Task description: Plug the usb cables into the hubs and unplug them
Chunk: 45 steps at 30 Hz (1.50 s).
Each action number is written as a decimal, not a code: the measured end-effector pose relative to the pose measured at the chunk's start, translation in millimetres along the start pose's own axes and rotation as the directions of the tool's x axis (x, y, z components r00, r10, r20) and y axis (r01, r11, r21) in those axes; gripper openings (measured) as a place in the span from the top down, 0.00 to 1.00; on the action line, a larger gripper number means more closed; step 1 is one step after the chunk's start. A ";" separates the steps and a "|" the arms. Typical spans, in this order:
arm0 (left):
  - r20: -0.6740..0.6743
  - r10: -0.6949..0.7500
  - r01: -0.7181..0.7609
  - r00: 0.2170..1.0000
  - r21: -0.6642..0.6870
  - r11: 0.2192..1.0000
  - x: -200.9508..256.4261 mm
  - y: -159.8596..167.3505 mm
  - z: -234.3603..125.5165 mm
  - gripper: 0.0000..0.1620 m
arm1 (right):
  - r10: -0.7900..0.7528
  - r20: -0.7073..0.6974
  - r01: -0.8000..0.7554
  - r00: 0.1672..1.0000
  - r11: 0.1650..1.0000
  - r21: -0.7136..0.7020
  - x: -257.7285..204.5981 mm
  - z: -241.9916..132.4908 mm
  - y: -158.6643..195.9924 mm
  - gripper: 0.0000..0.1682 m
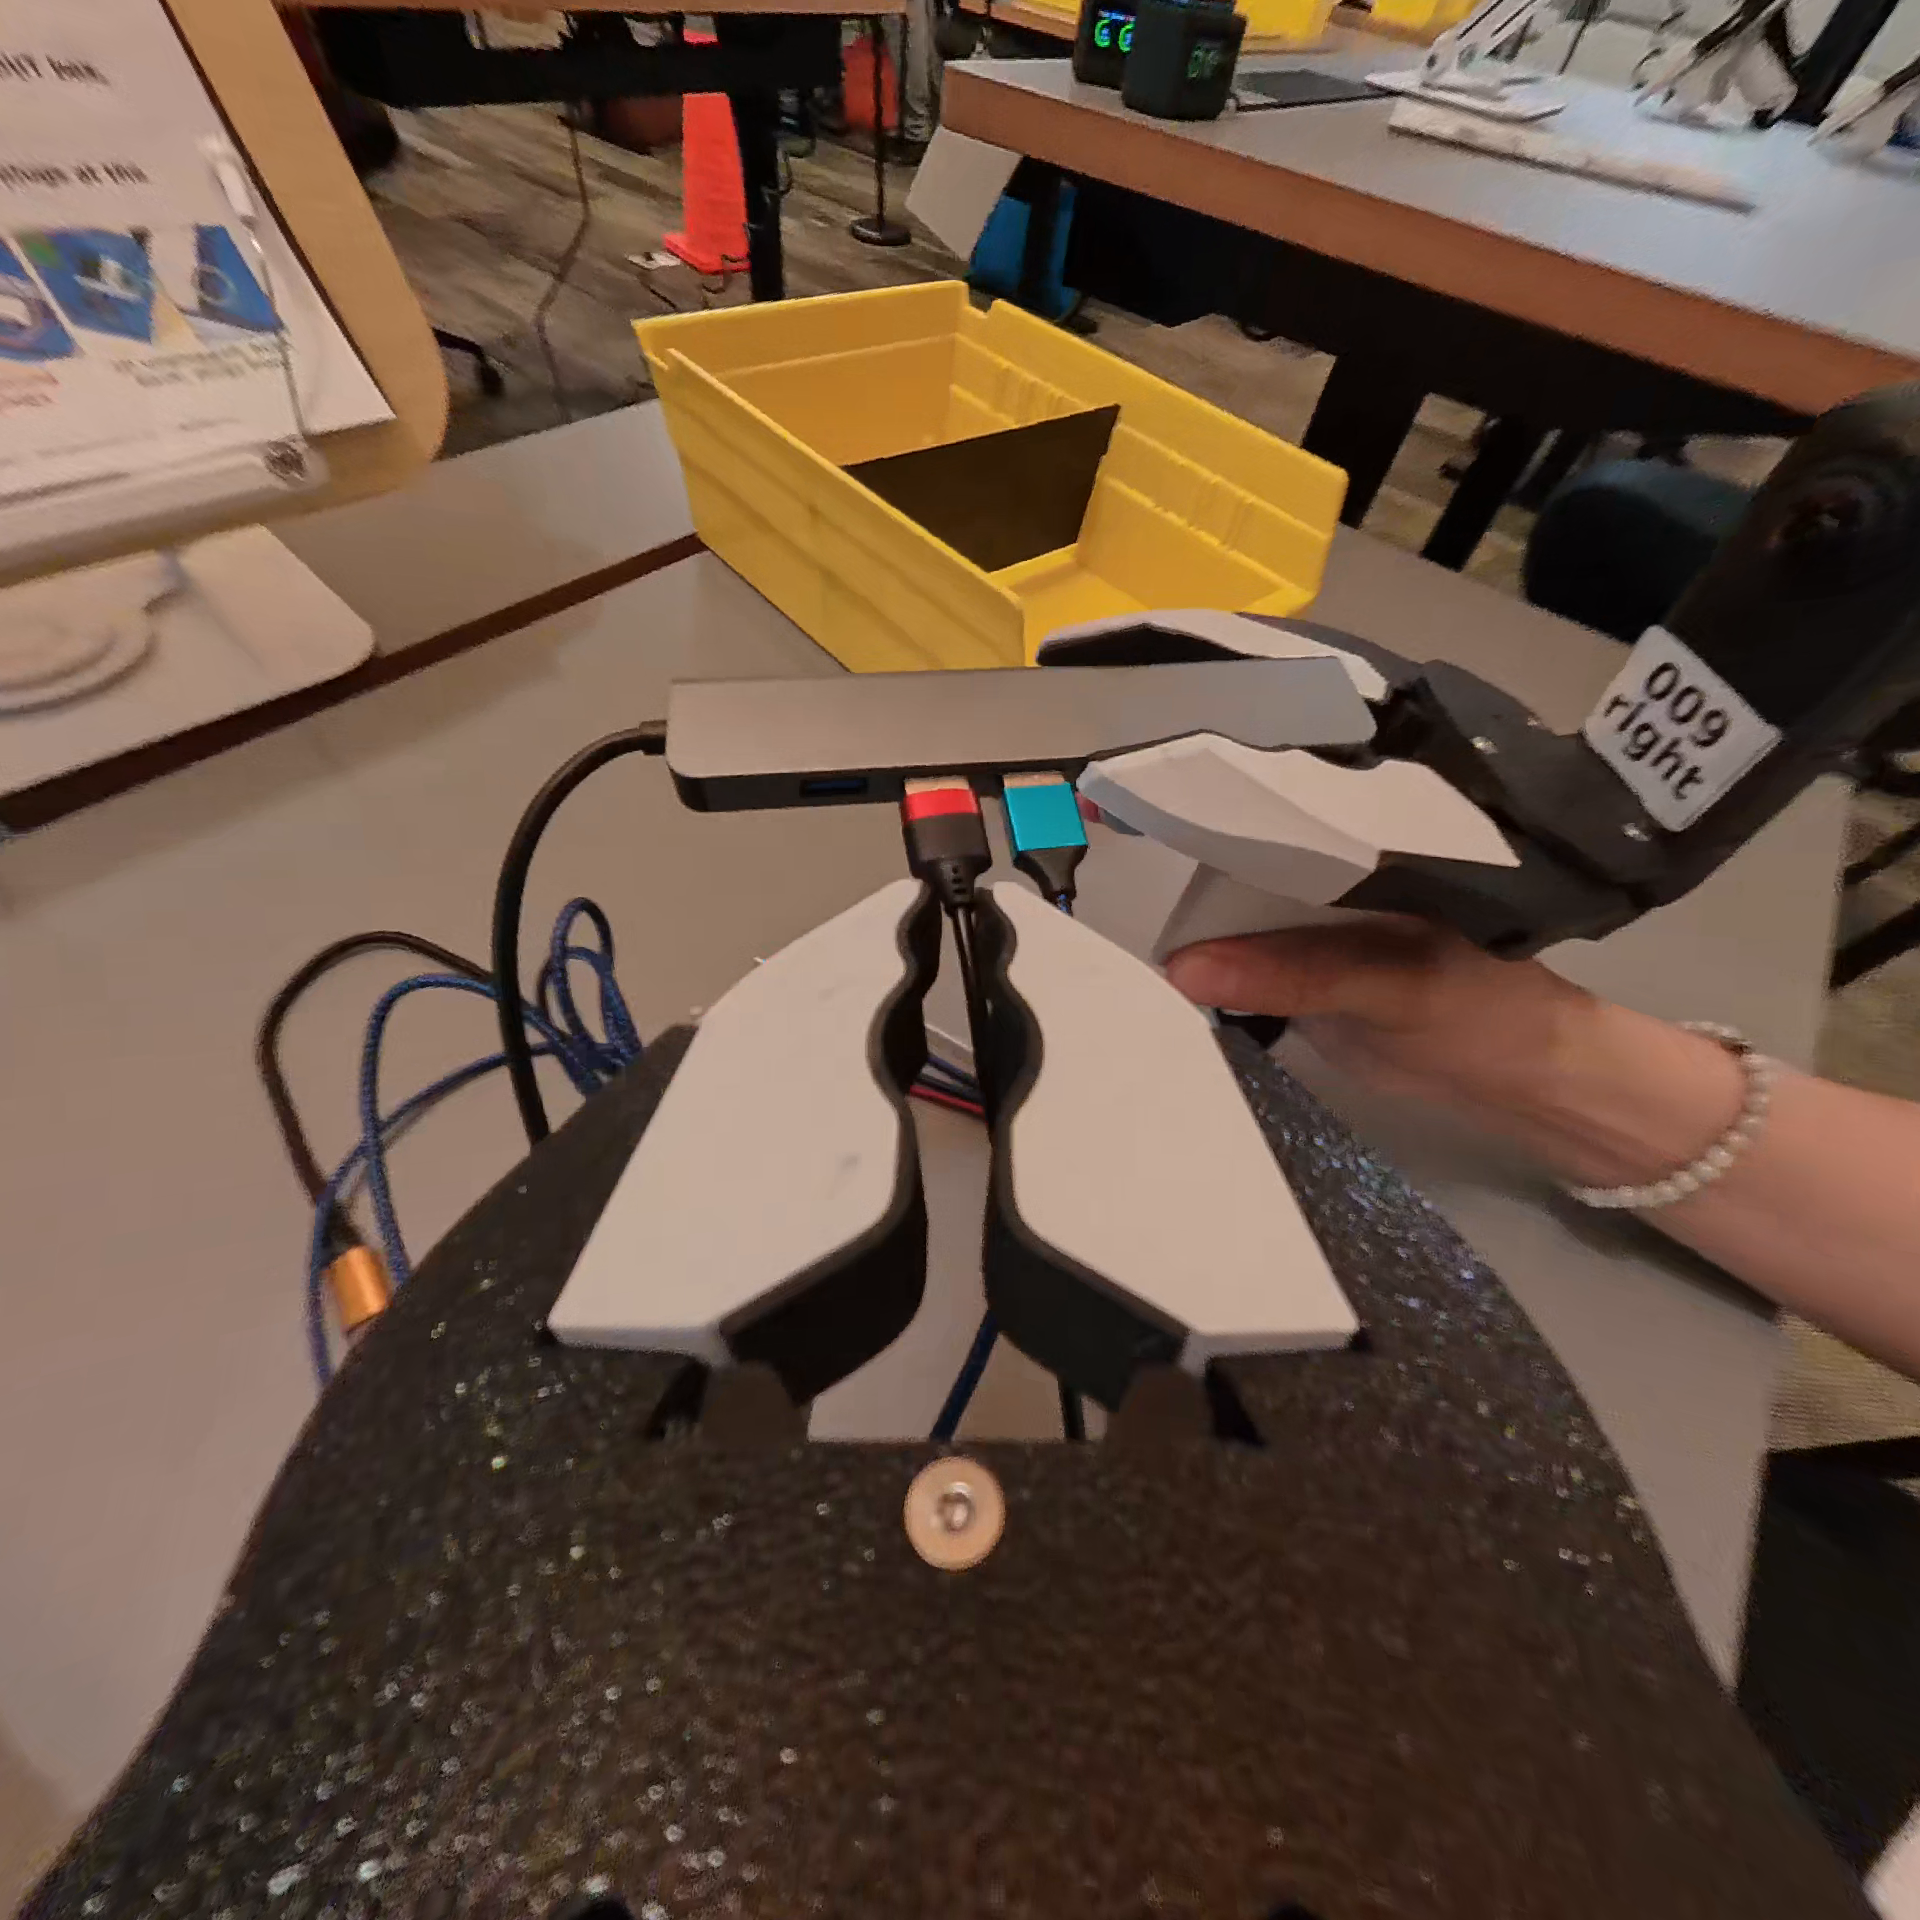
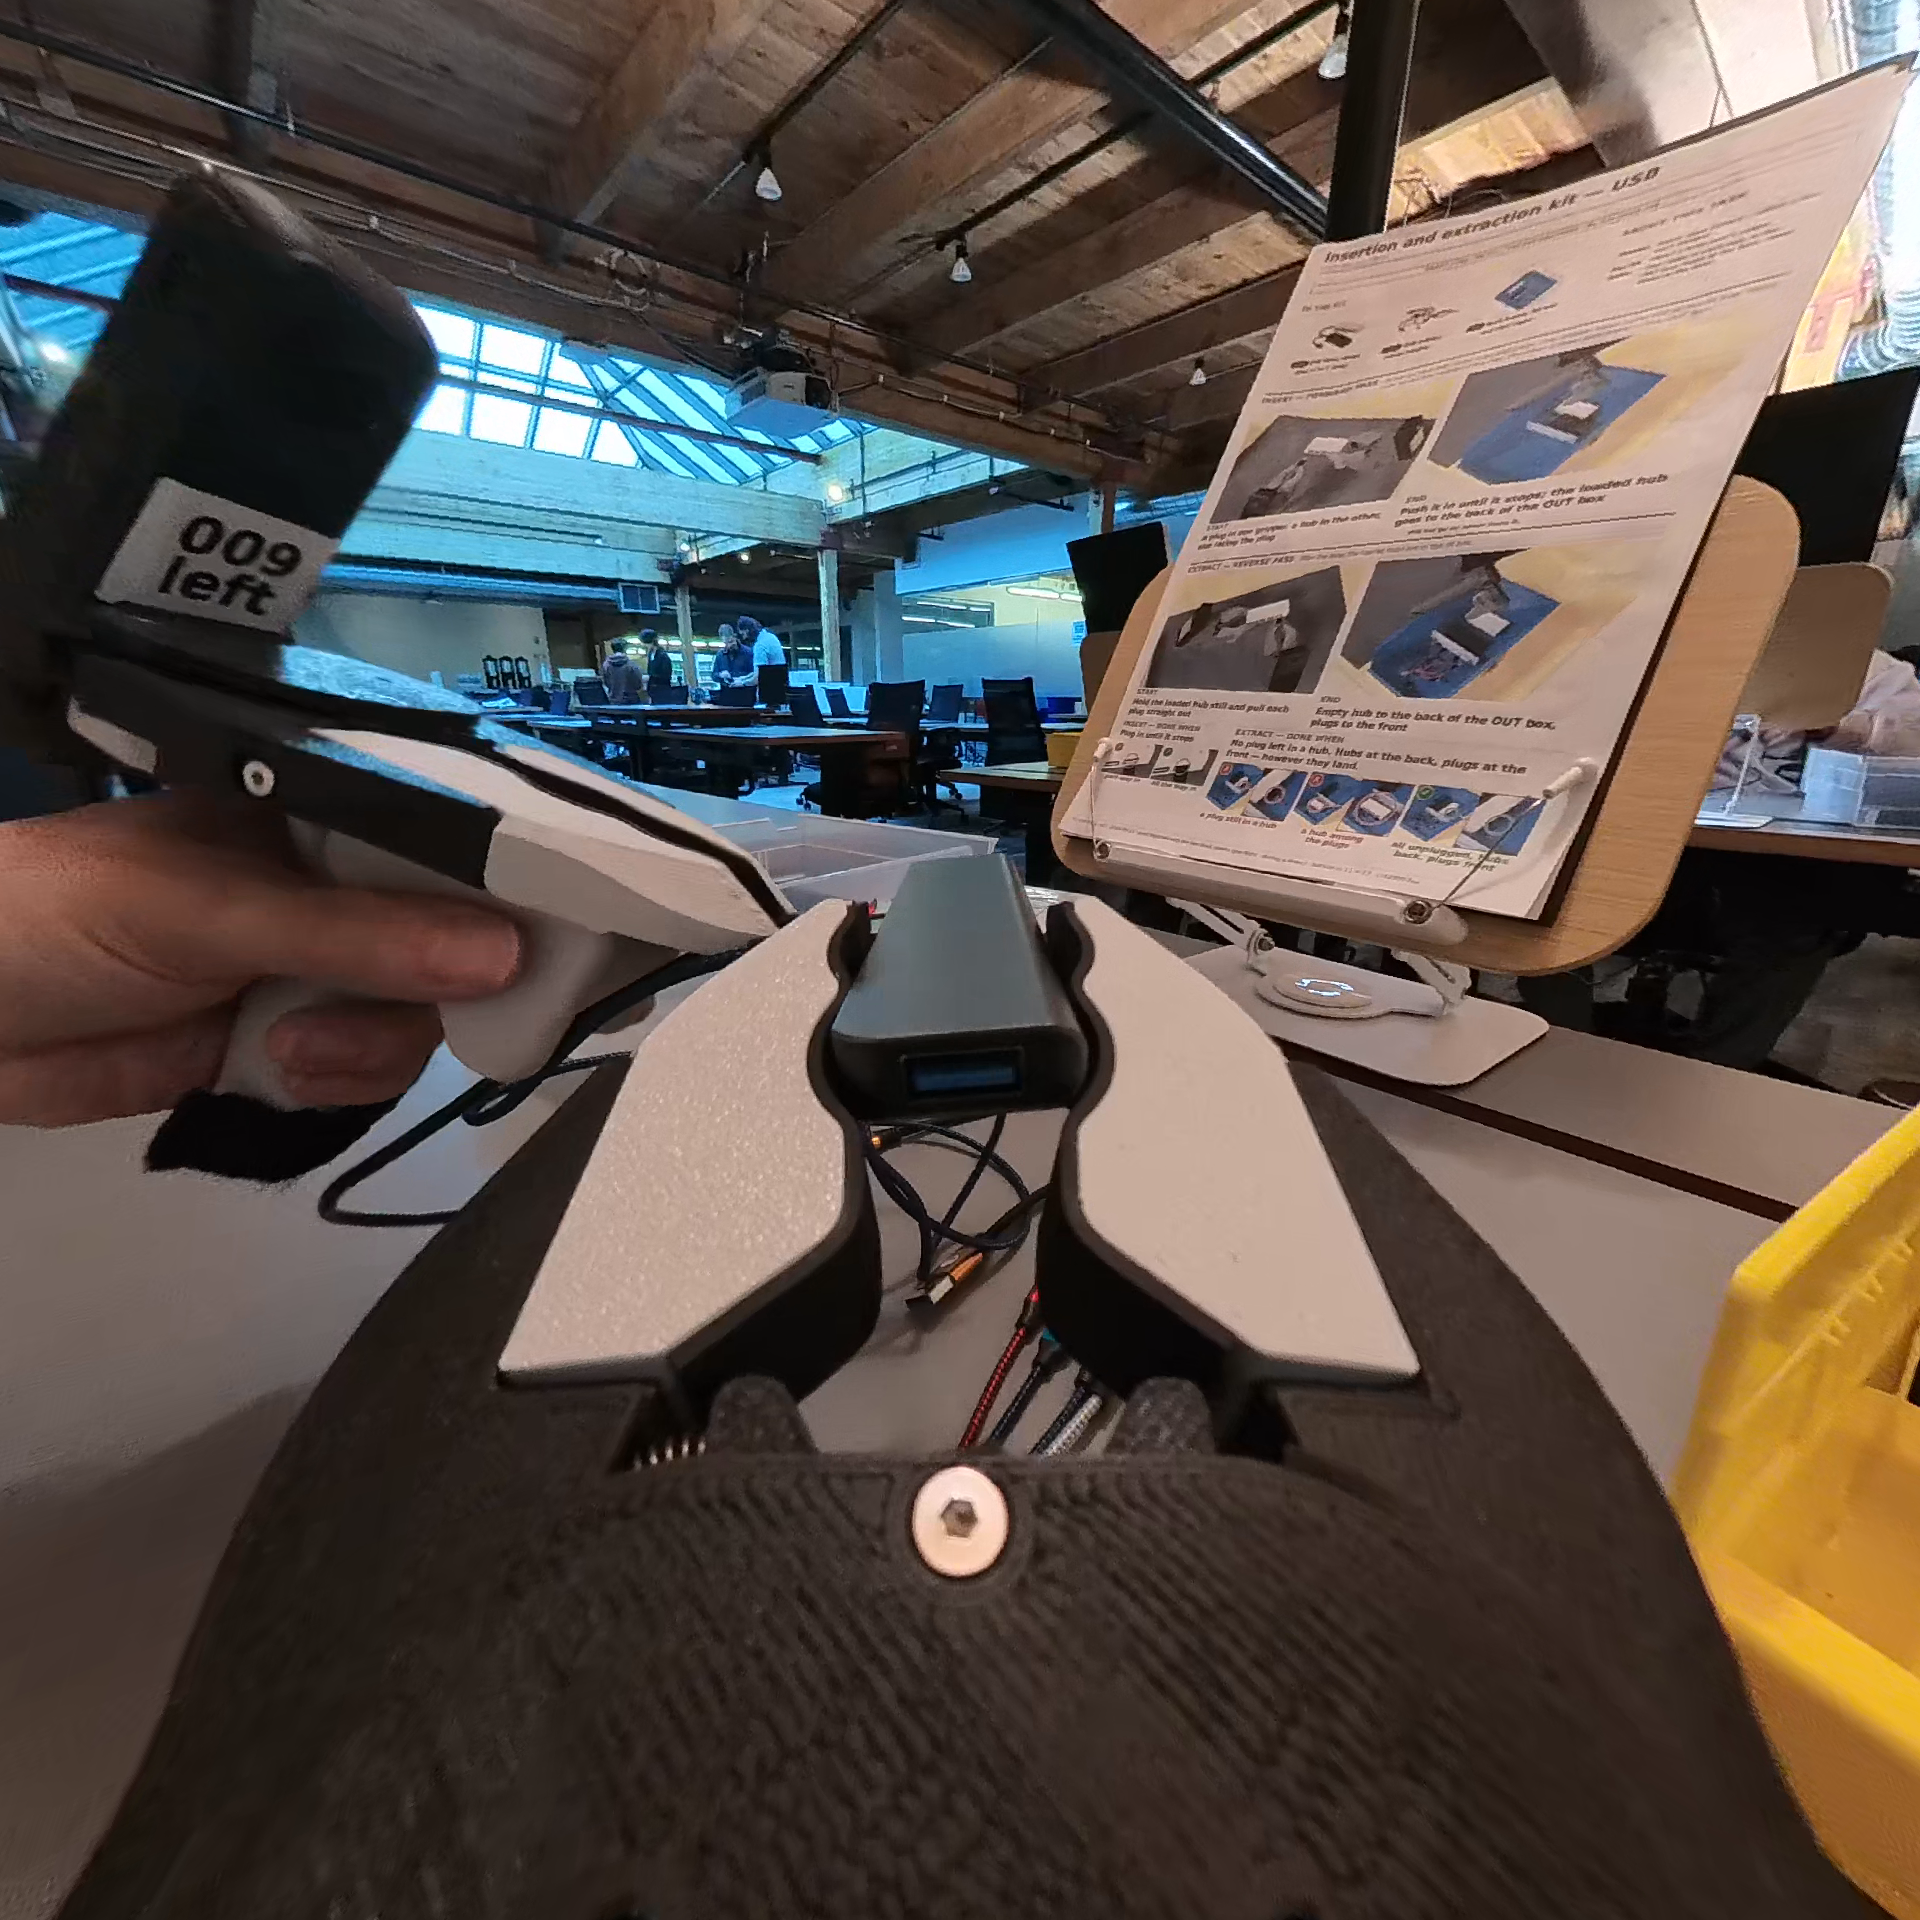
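While the right gripper (image 2: 956, 925) clamps the hub (image 1: 1018, 717), the left gripper (image 1: 951, 899) pinches the red plug's cable (image 1: 961, 935). Better to regrip the red plug (image 1: 940, 821) itself and pull straight back.

Both wrist cameras look closely along their fingers, sharing the hub (image 1: 1018, 717).

White stickers with print sit on both grippers — a printed instruction sheet (image 2: 1455, 582) stands clipped upright.
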<state>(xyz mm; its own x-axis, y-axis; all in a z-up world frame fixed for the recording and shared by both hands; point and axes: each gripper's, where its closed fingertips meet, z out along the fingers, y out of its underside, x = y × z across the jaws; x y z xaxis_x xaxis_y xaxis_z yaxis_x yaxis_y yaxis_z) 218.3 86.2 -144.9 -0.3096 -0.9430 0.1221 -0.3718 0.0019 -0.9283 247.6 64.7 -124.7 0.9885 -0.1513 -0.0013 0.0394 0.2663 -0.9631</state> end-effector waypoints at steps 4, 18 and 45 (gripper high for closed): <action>0.123 0.187 -0.182 0.975 -0.048 0.982 -2.8 4.4 0.8 0.97 | -0.006 0.021 0.007 1.000 1.000 -0.012 -1.7 -0.5 3.4 0.79; 0.192 0.228 -0.236 0.954 0.021 0.971 -11.2 -4.0 6.5 0.98 | 0.051 -0.027 -0.052 0.998 0.997 -0.054 5.3 2.6 12.9 0.79; 0.054 0.087 -0.080 0.995 -0.128 0.989 -49.9 118.0 -115.2 0.56 | -0.202 -0.138 0.212 0.970 0.975 0.066 22.8 -16.4 -118.0 0.79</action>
<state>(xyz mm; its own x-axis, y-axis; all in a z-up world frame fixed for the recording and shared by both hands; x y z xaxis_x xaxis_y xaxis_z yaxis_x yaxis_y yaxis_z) 89.1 171.8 -220.1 -0.2931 -0.9558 0.0217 -0.4552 0.1196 -0.8823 263.1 14.2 -15.5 0.9303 -0.3321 0.1557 0.2580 0.2906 -0.9214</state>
